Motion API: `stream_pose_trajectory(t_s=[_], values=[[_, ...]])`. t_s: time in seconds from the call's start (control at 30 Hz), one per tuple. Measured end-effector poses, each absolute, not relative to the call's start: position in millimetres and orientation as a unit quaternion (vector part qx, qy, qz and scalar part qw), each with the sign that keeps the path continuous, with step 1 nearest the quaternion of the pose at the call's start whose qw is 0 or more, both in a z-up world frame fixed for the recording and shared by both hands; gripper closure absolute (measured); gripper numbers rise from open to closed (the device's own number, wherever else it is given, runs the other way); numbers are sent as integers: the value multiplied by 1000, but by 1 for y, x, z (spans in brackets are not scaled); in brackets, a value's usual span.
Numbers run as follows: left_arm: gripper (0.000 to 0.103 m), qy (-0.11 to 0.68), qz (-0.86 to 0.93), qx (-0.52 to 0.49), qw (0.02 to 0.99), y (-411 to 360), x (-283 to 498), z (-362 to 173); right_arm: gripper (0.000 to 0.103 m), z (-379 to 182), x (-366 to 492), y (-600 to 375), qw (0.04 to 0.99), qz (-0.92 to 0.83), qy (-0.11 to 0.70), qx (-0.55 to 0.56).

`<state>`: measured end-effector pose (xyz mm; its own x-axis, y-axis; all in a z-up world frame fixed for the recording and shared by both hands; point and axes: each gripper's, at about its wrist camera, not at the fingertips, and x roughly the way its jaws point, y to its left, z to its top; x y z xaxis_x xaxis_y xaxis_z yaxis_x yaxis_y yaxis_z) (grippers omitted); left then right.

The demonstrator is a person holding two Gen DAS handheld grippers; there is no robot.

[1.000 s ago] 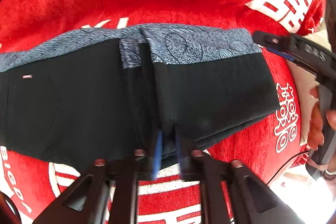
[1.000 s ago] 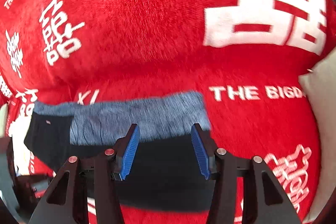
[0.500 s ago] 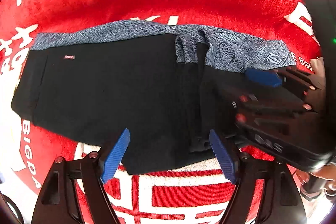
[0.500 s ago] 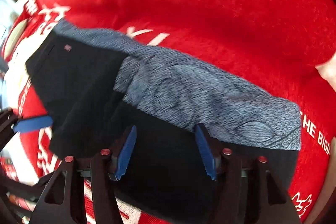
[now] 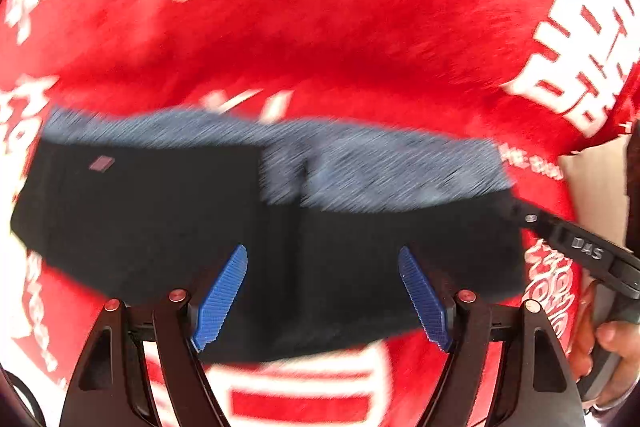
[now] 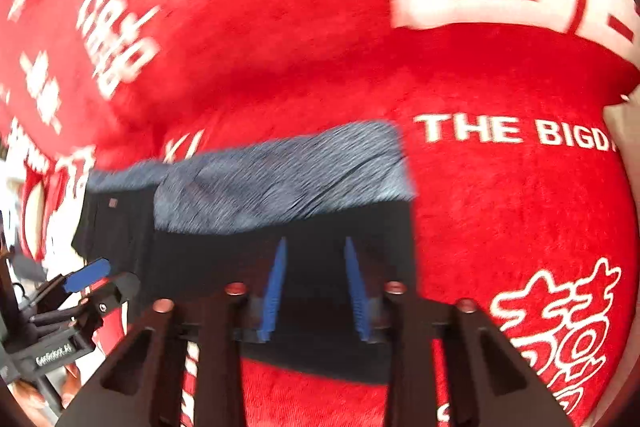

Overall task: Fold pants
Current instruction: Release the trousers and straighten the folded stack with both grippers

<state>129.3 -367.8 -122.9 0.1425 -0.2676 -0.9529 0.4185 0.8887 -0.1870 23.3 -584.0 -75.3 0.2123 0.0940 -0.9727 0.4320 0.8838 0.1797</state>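
The pants (image 5: 168,219) lay folded flat on the red cloth (image 5: 320,59). The left gripper (image 5: 322,291) hovered with fingers spread, holding nothing. The right gripper (image 6: 314,287) had fingers partly closed, a gap showing, gripping nothing I could see — probably lining up another fold.

"THE BIGD" on red cloth (image 6: 520,227); "DAS" on right tongs (image 5: 586,253).

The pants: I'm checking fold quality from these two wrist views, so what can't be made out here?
- Fabric pattern on the grey band: motion-blurred in both views.
- Small tag on the pants: too small and blurred to read.
- Near hem: covered by the left gripper and the right gripper.
- Layers underneath: hidden by the top layer.
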Motion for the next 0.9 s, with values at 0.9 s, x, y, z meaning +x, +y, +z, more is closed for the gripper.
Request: stream_pose_trajectory(t_s=[0.9], values=[[22, 640, -220, 110, 728, -379, 105, -182, 51, -105, 5, -580, 739, -68, 633, 222]])
